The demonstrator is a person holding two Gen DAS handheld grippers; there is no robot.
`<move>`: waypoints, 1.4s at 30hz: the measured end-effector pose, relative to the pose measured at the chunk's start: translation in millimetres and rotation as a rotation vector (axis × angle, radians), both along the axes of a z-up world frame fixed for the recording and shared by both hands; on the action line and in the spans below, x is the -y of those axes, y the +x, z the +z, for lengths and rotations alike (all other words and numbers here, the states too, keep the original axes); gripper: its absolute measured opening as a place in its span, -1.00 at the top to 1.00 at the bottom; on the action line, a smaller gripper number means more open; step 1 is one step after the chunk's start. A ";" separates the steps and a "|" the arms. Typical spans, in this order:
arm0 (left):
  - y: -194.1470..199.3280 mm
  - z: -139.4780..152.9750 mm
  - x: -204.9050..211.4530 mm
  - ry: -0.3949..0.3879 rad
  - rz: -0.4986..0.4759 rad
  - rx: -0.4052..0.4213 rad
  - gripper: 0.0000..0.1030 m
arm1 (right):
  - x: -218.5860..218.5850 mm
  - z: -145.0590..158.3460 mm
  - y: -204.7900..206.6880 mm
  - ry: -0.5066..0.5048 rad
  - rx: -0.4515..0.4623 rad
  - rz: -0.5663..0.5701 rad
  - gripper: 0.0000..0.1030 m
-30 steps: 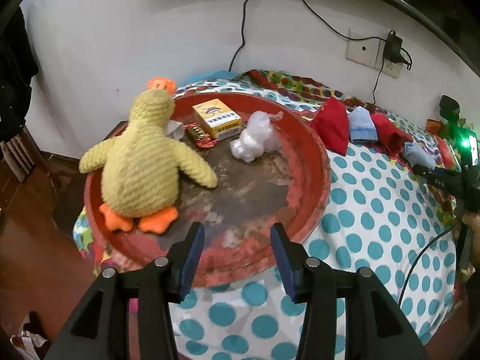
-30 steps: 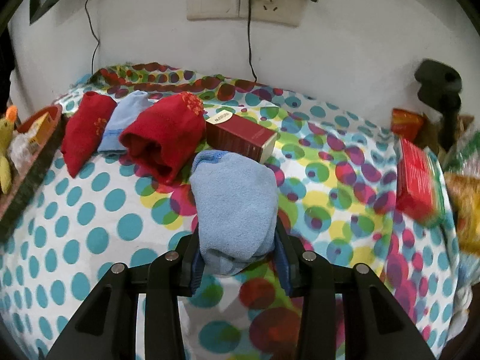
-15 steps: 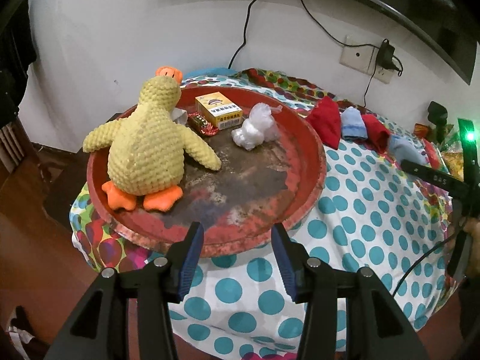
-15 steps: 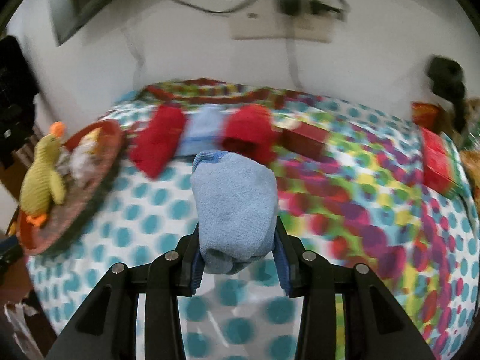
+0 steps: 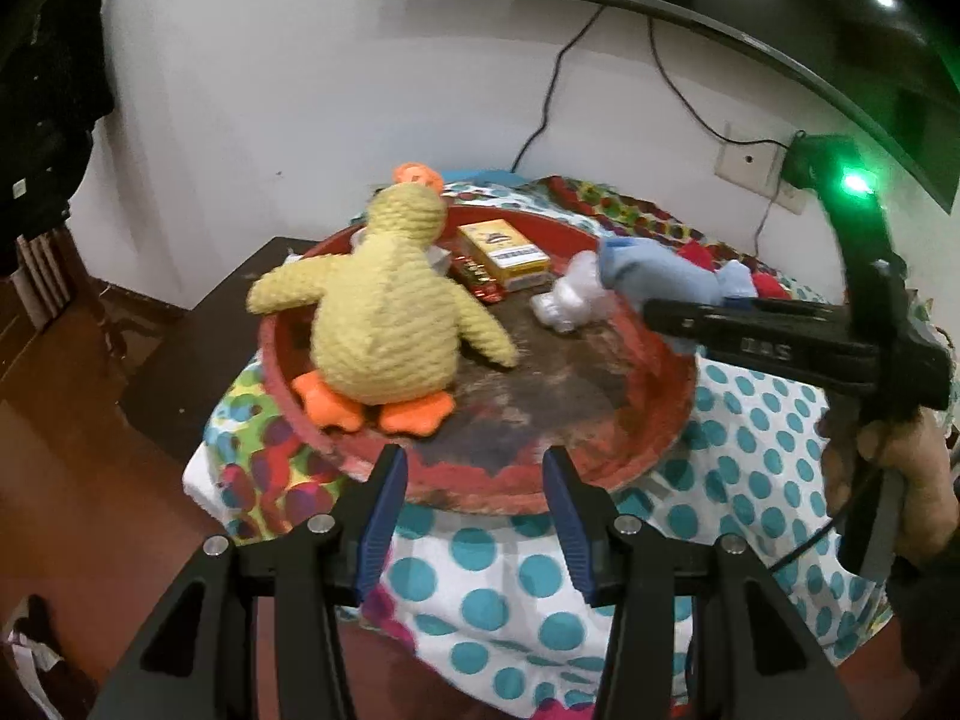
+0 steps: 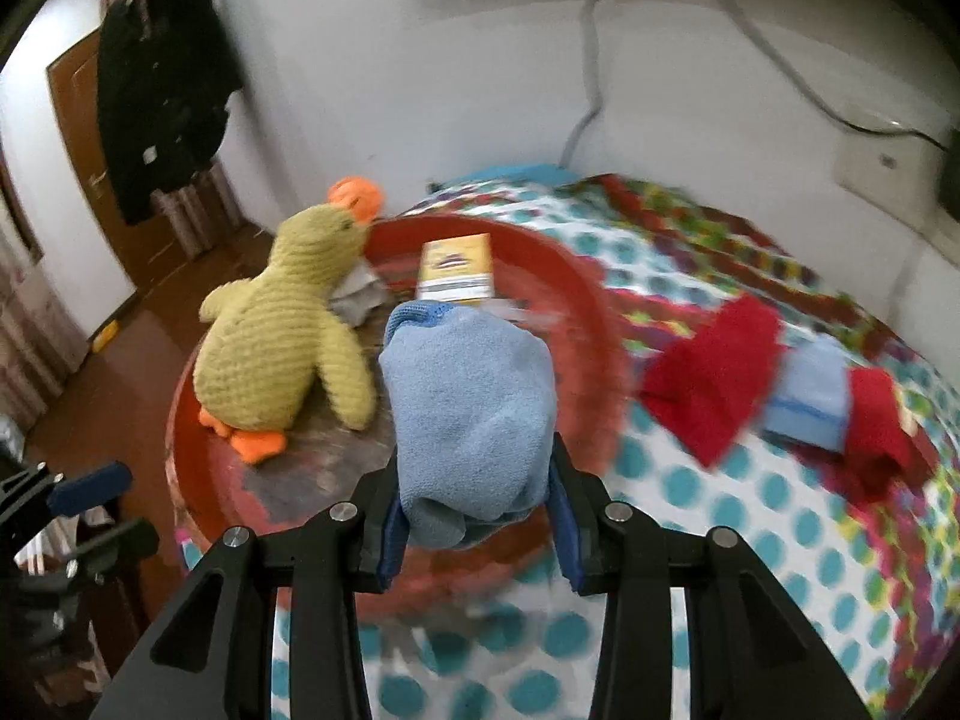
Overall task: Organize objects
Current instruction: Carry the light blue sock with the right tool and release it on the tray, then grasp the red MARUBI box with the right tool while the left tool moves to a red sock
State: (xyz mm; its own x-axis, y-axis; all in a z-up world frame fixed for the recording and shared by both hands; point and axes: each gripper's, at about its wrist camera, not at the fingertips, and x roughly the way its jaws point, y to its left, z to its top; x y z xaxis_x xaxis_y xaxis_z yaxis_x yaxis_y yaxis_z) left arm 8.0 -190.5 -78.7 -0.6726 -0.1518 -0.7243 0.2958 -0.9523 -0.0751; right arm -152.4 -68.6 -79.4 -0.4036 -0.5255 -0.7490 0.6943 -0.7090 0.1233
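A light blue folded cloth [image 6: 468,420] is pinched between the pads of my right gripper [image 6: 477,513], which is shut on it. It hangs over the right part of the round red tray [image 6: 576,300]. In the left wrist view the same blue cloth [image 5: 654,276] and right gripper [image 5: 660,315] come in from the right above the tray's rim [image 5: 666,384]. On the tray sit a yellow plush duck [image 5: 384,324], a yellow box [image 5: 504,249], a red wrapper [image 5: 480,279] and a white crumpled bag [image 5: 570,300]. My left gripper [image 5: 474,480] stands open and holds nothing, just in front of the tray's near rim.
Right of the tray, on the dotted tablecloth [image 6: 678,480], lie a red cloth [image 6: 714,372], a light blue cloth [image 6: 810,396] and another red cloth [image 6: 876,420]. A person's hand [image 5: 888,456] holds the right gripper. The white wall carries a socket [image 5: 750,162] and cables. Dark wood floor lies left.
My right gripper has swung left with the blue cloth, from beside the red box on the table to over the tray. My left gripper has drawn back a little from the tray.
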 end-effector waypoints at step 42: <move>-84.6 -12.9 -121.9 -0.013 -0.323 0.088 0.07 | -258.5 -18.0 -147.2 0.174 -0.108 -0.372 -0.30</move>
State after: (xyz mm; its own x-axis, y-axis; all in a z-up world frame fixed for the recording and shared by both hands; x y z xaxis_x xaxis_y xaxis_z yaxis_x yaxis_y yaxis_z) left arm -76.7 -68.6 -91.6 -0.6228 0.0492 -0.7809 -0.0165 -0.9986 -0.0497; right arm -299.6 189.9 -97.4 -0.6226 -0.1987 -0.7569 0.3899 -0.9174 -0.0799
